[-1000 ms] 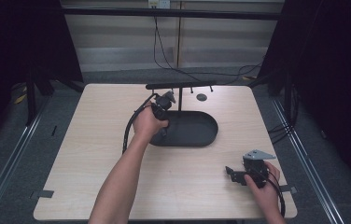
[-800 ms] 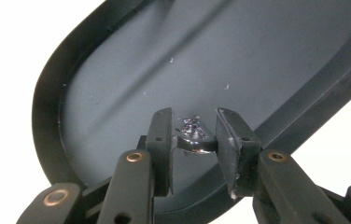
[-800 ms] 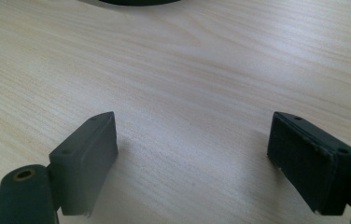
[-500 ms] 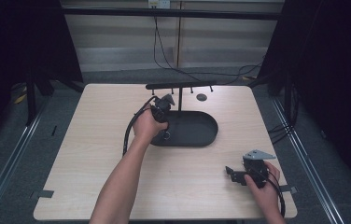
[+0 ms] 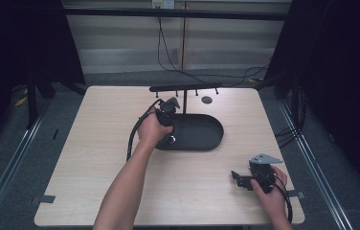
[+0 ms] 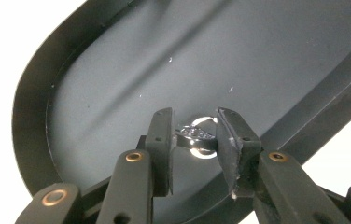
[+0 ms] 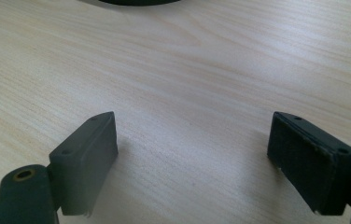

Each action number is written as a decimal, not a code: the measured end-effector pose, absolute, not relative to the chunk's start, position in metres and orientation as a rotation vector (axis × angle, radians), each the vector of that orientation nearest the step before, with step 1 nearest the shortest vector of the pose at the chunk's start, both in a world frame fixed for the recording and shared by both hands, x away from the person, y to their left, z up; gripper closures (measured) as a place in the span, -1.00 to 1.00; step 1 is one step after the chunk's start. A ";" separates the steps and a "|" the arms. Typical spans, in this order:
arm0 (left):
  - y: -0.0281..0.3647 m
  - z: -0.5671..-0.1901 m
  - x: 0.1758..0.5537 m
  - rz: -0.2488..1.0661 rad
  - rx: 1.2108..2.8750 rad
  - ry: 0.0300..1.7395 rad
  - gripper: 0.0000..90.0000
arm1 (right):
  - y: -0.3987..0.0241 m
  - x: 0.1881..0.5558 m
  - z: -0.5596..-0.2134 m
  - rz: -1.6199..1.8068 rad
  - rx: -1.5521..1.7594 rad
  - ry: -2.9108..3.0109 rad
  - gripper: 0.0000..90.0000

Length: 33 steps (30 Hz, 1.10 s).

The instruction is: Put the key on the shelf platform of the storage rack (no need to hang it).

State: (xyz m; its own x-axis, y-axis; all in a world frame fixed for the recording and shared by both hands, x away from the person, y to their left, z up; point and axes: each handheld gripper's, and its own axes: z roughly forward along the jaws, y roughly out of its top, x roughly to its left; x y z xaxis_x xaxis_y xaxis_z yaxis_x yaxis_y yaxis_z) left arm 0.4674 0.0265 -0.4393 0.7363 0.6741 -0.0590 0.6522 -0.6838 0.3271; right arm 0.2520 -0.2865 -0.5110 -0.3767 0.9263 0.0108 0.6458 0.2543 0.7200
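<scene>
**Two claws, one ring in the tray**

Two claws are in my hands. My left claw (image 6: 193,135) is clenched on a small silver ring (image 6: 197,135), its pads pressing the band from both sides. The ring sits low over the floor of the black oval tray (image 6: 117,70), near the tray's near rim; whether it touches the floor I cannot tell, since the pads cover its sides and a bright glint blurs its lower edge. In the high view my left hand (image 5: 153,130) hides most of that claw, and the ring is too small there to make out. A black stand (image 5: 185,88) with a crossbar rises from the tray's far side; its small hooks are hard to read.

My right claw (image 7: 192,154) is released, jaws wide apart, with bare desk (image 7: 187,70) between them. It rests near the desk's right front corner, well apart from the tray, whose edge is cut off at the top of the right gripper view.
</scene>
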 end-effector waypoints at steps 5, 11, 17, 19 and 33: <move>0.026 -0.441 0.468 0.089 2.613 1.035 0.48 | -0.286 0.252 -0.511 0.907 1.430 2.114 -0.66; 0.026 -0.445 0.469 0.102 2.616 1.043 0.46 | -0.286 0.252 -0.511 0.908 1.430 2.115 -0.66; 0.027 -0.445 0.470 0.105 2.611 1.045 0.43 | -0.286 0.252 -0.511 0.910 1.431 2.112 -0.66; 0.027 -0.445 0.470 0.106 2.610 1.052 0.40 | -0.286 0.252 -0.511 0.908 1.430 2.114 -0.66; 0.032 -0.440 0.466 0.105 2.598 1.064 0.29 | -0.286 0.252 -0.511 0.910 1.432 2.112 -0.66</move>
State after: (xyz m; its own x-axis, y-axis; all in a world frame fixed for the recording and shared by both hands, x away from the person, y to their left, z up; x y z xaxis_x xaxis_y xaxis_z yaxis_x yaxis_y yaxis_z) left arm 0.4658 0.0324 -0.4398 0.7184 0.6933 -0.0562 0.6689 -0.6664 0.3294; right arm 0.2520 -0.2862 -0.5111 -0.3749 0.9270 0.0117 0.6451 0.2518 0.7214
